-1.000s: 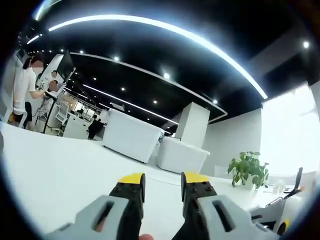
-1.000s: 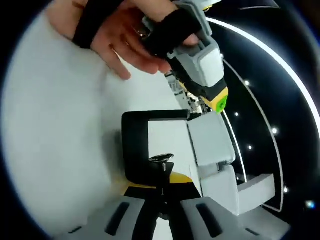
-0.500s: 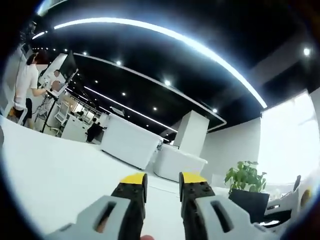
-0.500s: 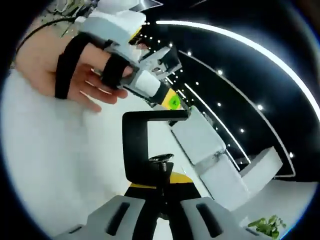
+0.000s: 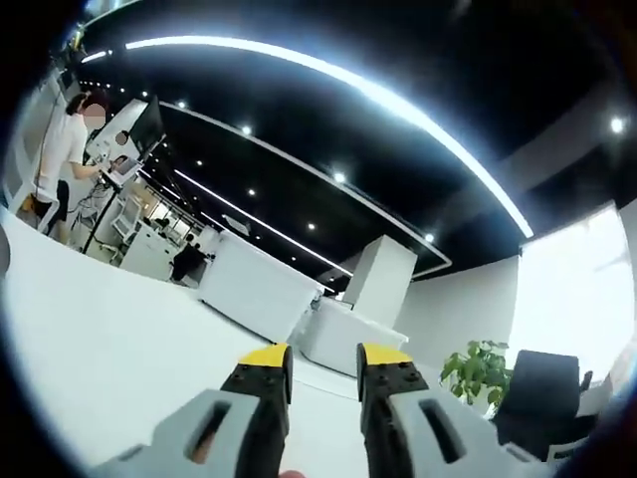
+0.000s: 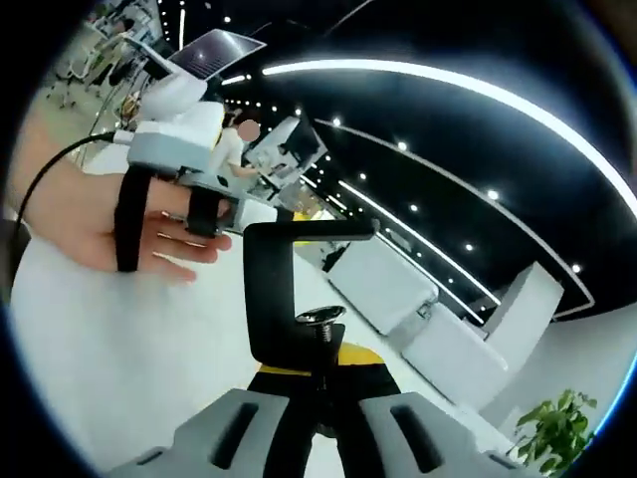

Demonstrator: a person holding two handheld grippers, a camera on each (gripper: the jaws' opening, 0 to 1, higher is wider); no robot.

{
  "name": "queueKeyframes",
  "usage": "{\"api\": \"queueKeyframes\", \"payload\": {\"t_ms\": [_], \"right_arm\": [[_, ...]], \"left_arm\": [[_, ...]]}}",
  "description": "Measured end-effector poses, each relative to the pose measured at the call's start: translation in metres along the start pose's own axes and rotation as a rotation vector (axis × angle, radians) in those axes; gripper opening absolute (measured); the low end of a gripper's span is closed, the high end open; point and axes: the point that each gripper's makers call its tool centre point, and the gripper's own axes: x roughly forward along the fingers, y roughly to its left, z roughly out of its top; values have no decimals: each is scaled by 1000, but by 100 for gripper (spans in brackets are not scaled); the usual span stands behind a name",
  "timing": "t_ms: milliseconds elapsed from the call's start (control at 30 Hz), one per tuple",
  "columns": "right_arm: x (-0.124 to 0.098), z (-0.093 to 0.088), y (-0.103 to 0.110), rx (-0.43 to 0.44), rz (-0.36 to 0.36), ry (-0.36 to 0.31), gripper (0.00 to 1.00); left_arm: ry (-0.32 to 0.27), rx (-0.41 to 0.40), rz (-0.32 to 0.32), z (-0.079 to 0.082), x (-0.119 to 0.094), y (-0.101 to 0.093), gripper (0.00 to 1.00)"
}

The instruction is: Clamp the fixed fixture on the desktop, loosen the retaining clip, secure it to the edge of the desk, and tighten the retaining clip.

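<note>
Clamp (image 6: pixel 274 294), black and C-shaped, sits pinched between the pressed-together jaws of the right gripper (image 6: pixel 318 373), its frame rising straight above the yellow jaw tips and its screw with a round metal pad (image 6: pixel 319 317) pointing into the opening. Just left of the clamp's top arm, a hand (image 6: pixel 95 214) wears the straps of the left gripper (image 6: pixel 184 139), whose grey body lies across the fingers. Beneath the clamp spreads the white desk (image 6: pixel 119 339). In the left gripper view, the left gripper (image 5: pixel 323 360) holds nothing, its jaws parted with a narrow gap over the desk. Beyond stand white counters (image 5: pixel 261 294), a potted plant (image 5: pixel 476 368) and a black chair (image 5: pixel 537 393).
</note>
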Motion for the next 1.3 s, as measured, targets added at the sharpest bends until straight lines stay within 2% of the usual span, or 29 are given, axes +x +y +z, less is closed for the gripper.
{"api": "queueKeyframes", "payload": {"t_ms": [367,433,567,967,1067,1167,1300], "right_arm": [[-28,20,-7,203,-12,-56,2],[-34,23,-8,205,-31,-65,2],[-46,28,-11,294,-50,-91,2],[-81,44,-15,394,-61,-139,3],[-85,48,-13,384,-64,-149,3],[-89,47,-10,424,-59,-150,3],[-95,50,-4,421,-63,-155,3]], "left_arm": [[-5,8,-5,1,0,-1,28],[-8,3,-9,1,-1,-2,28],[-3,3,-14,1,-2,-4,28],[7,13,-32,-1,-5,-9,28],[7,12,-34,0,-6,-10,27],[10,11,-35,-1,-7,-10,27],[12,13,-37,-1,-8,-11,27]]}}
